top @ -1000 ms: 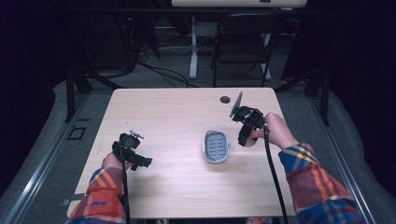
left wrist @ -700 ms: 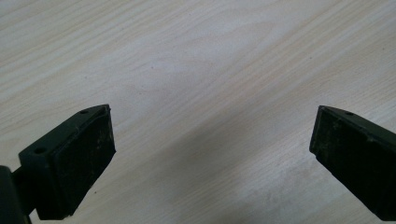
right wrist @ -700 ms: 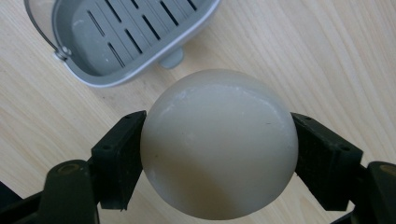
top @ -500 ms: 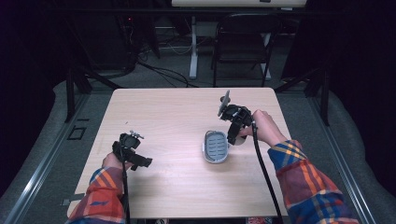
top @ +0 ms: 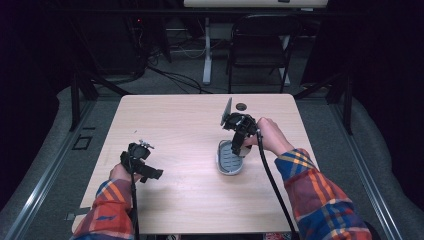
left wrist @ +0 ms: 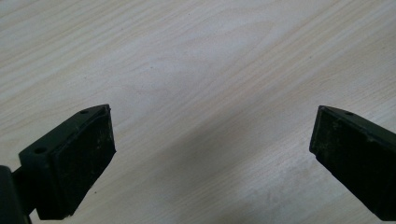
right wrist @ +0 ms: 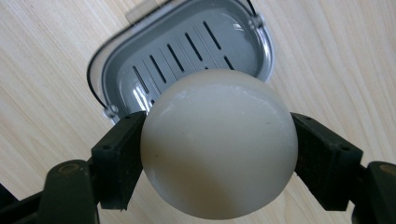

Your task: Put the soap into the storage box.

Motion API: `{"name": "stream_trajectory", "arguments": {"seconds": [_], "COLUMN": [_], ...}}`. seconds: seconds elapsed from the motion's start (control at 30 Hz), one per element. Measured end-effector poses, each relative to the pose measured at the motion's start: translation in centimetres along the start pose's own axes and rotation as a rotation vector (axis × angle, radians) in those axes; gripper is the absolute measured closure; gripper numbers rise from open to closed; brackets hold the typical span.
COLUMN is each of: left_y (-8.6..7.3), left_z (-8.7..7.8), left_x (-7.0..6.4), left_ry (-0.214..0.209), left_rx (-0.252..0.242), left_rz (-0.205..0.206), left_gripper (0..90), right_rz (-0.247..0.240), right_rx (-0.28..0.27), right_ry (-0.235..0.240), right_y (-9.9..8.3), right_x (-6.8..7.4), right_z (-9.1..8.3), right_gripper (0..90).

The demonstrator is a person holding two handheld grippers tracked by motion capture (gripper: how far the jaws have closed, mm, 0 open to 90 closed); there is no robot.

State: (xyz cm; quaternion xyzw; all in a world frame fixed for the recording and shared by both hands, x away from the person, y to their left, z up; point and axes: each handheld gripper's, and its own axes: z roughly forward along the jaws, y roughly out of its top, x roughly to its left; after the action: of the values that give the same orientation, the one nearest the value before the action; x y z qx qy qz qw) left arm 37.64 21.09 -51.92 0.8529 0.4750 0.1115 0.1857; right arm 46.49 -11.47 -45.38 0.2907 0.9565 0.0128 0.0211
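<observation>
The right gripper [right wrist: 219, 154] has its two black jaws pressed against the sides of a smooth, off-white bar of soap [right wrist: 218, 144] — rounded like an egg, one jaw on each flank, the soap bulging well past both pads. Beyond the soap lies a grey soap dish [right wrist: 187, 51] with a slotted floor and a raised rim; it sits flat on the pale wooden table [right wrist: 336, 56], and the soap hangs above its near end, though whether the two touch cannot be told. From the high view the same right gripper [top: 241, 145] points down over the right edge of the soap dish [top: 227, 160], which lies a little right of the table's middle. The right hand [top: 267, 135] grips the tool from the far right side, wrist bent, the plaid sleeve [top: 320, 195] running back to the lower right corner (a black cable trails along it). The left gripper [left wrist: 210, 154] has its jaws spread wide with nothing between them, just bare wood grain beneath. In the high view the left gripper [top: 142, 162] rests low near the table's near left edge, well apart from the dish, the left hand [top: 120, 172] behind it and the forearm coming straight up from the bottom. A small dark round hole [top: 241, 106] sits near the far edge of the table [top: 175, 120].
</observation>
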Motion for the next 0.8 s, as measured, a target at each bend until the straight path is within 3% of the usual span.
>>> {"name": "stream_trajectory", "arguments": {"seconds": [0.8], "left_y": [0.0], "left_z": [0.0], "left_x": [0.0], "left_ry": [0.001], "left_rx": [0.006], "left_rz": [0.0], "left_gripper": [0.2], "right_rz": [-0.025], "right_rx": [-0.002], "right_ry": [0.041], "right_y": [1.9], "right_x": [0.8], "right_z": [2.8], "right_gripper": [23.5]}}
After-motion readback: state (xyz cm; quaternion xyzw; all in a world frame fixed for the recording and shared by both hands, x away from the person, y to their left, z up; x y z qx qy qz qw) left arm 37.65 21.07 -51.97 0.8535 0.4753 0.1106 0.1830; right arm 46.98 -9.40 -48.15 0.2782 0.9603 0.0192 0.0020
